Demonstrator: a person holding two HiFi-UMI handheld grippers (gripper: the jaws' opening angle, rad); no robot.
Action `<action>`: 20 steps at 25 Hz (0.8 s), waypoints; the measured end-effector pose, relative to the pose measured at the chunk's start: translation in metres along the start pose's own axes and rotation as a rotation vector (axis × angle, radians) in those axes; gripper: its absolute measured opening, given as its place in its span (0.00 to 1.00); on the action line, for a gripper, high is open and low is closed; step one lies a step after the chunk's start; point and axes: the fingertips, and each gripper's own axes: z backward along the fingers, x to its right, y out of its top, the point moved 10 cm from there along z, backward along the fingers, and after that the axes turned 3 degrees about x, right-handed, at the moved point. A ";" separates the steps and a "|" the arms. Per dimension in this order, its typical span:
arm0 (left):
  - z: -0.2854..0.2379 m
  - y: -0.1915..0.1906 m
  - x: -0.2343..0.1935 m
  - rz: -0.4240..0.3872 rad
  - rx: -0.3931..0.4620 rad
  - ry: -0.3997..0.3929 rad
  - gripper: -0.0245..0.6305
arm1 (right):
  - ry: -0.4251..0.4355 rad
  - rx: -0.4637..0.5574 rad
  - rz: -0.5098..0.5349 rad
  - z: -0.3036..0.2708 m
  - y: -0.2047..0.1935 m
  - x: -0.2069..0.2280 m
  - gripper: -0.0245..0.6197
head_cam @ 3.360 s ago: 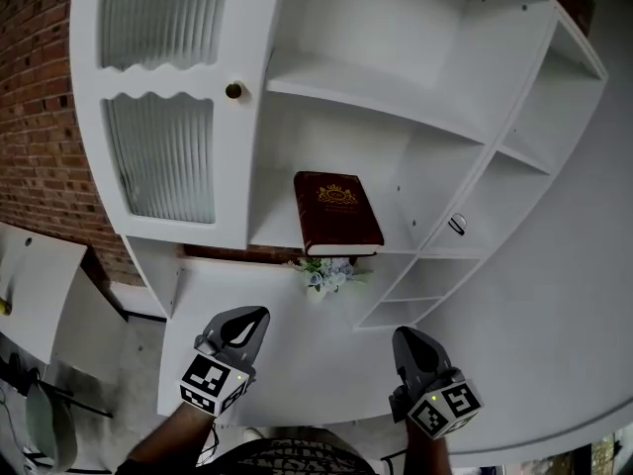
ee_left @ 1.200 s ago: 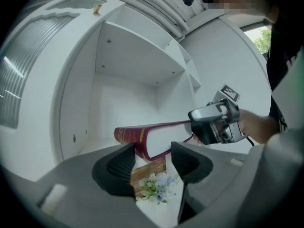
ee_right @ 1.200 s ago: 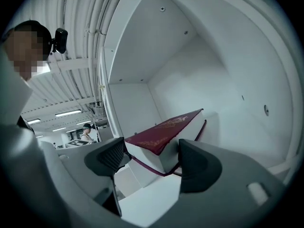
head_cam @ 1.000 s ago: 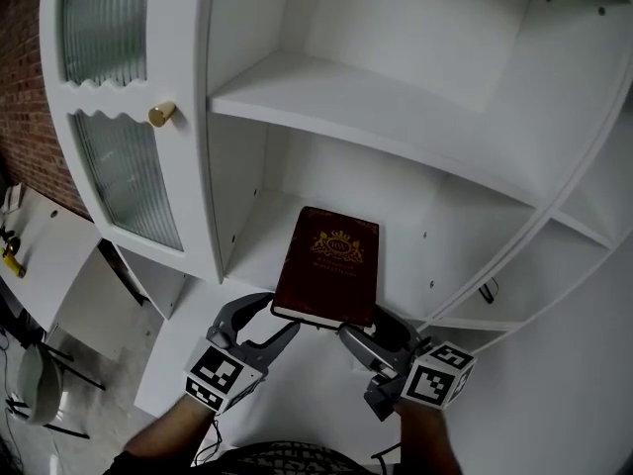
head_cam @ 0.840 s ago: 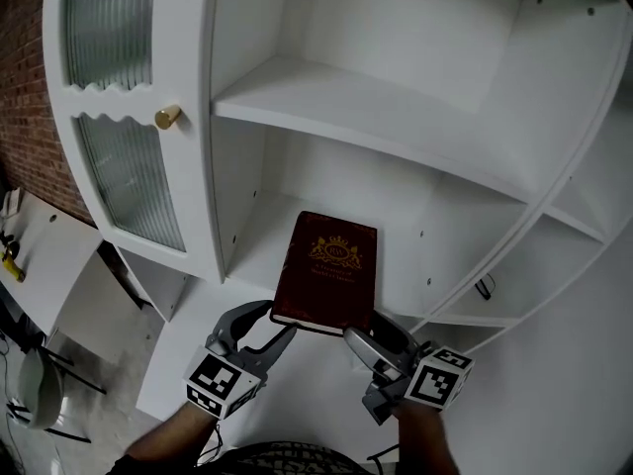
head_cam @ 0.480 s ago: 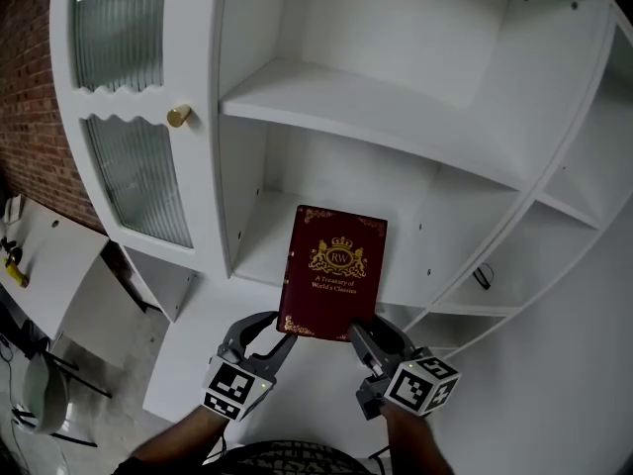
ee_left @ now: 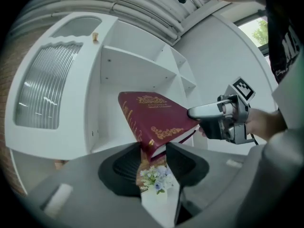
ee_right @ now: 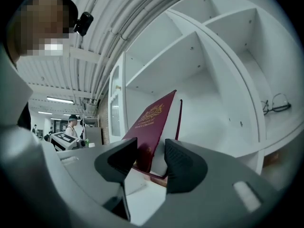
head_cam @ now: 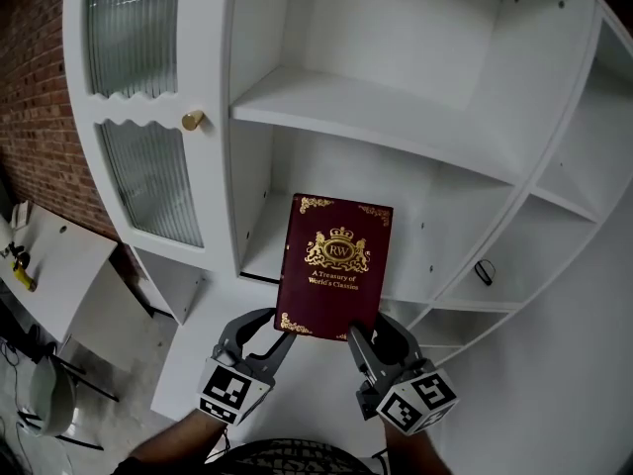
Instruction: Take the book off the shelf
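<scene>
A dark red book with gold print on its cover is held up in front of the white shelf unit, clear of the shelf board where it lay. My left gripper is shut on the book's lower left corner, and my right gripper is shut on its lower right corner. In the left gripper view the book tilts up from between the jaws, with the right gripper at its far edge. In the right gripper view the book stands between the jaws.
A ribbed glass cabinet door with a brass knob is left of the open shelves. Glasses lie on a right-hand shelf. A small flower bunch sits below. A brick wall is far left.
The book came off the shelf board held by both grippers. It has been lifted and tipped upright, its cover now facing the head camera.
</scene>
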 end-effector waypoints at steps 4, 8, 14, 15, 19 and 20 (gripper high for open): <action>0.010 0.018 0.000 -0.034 0.035 -0.003 0.29 | 0.017 0.069 0.040 0.007 0.014 -0.013 0.34; 0.020 0.040 0.002 -0.100 0.081 0.007 0.29 | 0.035 0.107 0.038 0.013 0.025 -0.021 0.34; 0.028 0.069 0.007 -0.192 0.140 -0.012 0.29 | 0.037 0.166 0.046 0.025 0.043 -0.032 0.34; 0.029 0.073 0.008 -0.201 0.151 -0.014 0.29 | 0.038 0.174 0.047 0.027 0.046 -0.033 0.34; 0.034 0.082 0.009 -0.224 0.173 -0.025 0.29 | 0.033 0.194 0.063 0.032 0.053 -0.041 0.34; 0.035 0.082 0.008 -0.221 0.173 -0.027 0.29 | 0.030 0.197 0.067 0.033 0.054 -0.042 0.34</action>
